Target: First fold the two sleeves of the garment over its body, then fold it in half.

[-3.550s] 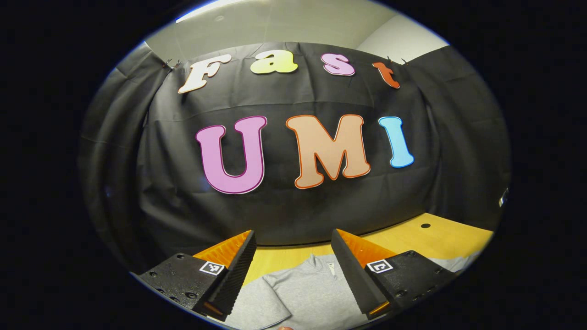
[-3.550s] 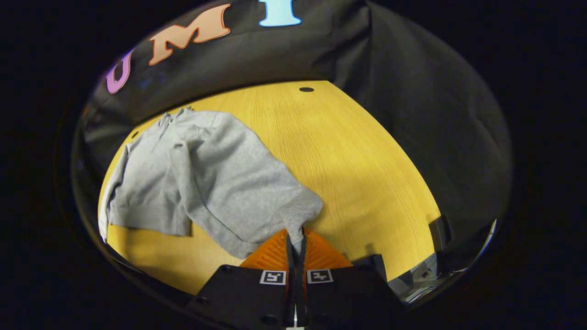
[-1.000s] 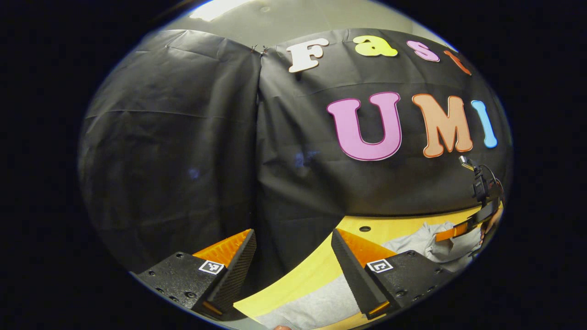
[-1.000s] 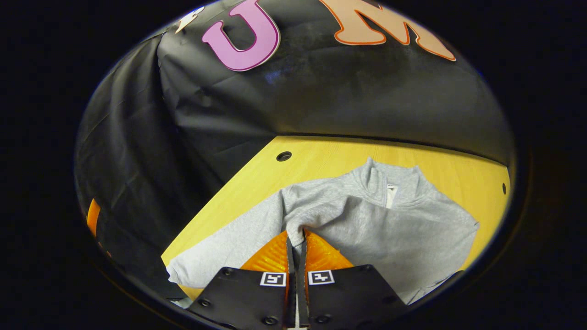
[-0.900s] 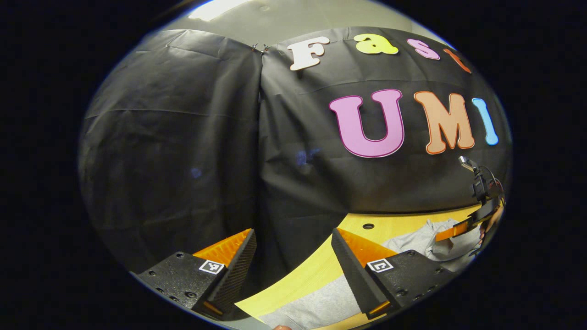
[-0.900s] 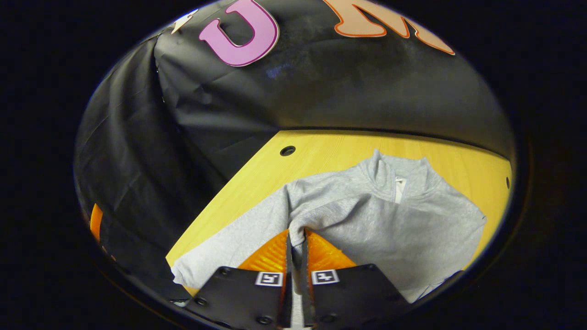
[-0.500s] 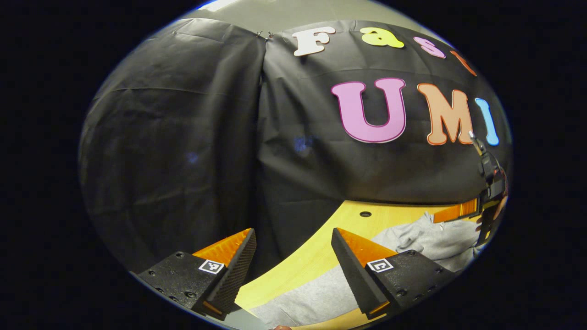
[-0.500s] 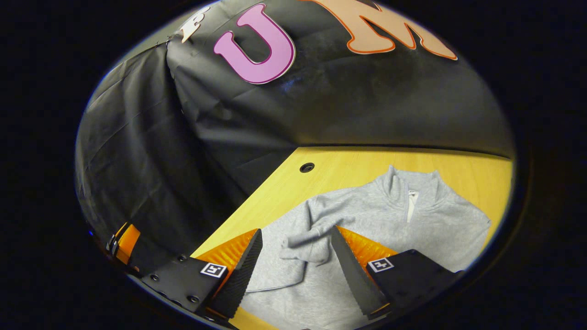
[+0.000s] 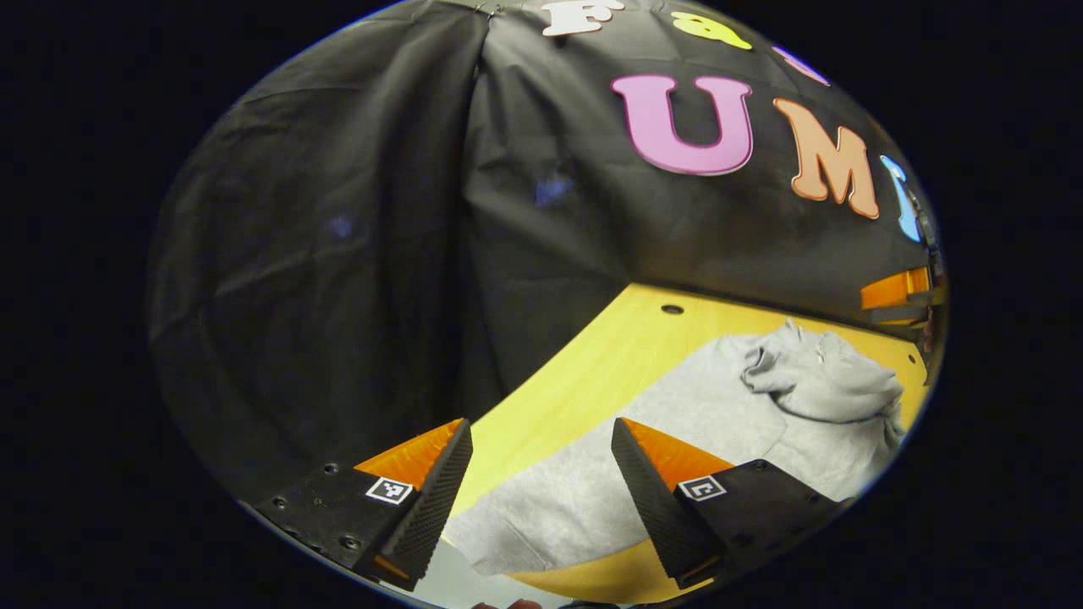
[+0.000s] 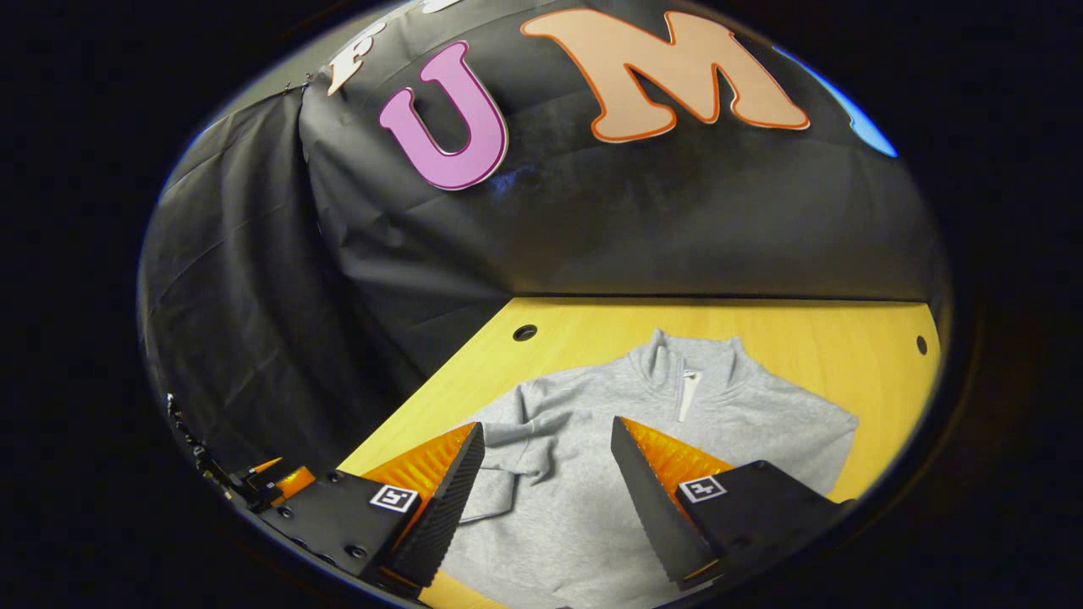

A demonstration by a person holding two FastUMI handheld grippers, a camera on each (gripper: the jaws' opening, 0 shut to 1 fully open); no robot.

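Grey fleece: the garment [image 10: 643, 440] lies flat on the yellow wooden surface [image 10: 829, 338], collar toward the black cloth wall [image 10: 643, 228]. In the right gripper view one sleeve [image 10: 525, 444] is folded in over the body, its cuff bunched into a loose lump just left of the short zip [image 10: 687, 385] below the collar. The right gripper [image 10: 541, 491] hangs above the garment's chest with its jaws spread wide, holding nothing; cloth shows in the gap between them.

In the left gripper view the other sleeve [image 9: 592, 499] runs straight out from the body toward the near left corner of the surface, its cuff close to the front edge. The left gripper [image 9: 541, 486] is above that sleeve, jaws wide apart and gripping nothing. The folded sleeve shows there as a rumpled heap [image 9: 812, 381] on the garment's far part.

Bare wood lies between the collar and the wall, and in a strip between the outstretched sleeve and the surface's left edge. Two small round holes [image 10: 525, 332] sit in the surface behind the garment, one toward each back corner.

The garment's hem is cut off behind the right gripper's fingers. The other gripper appears at the rim of each view, too cropped to judge.
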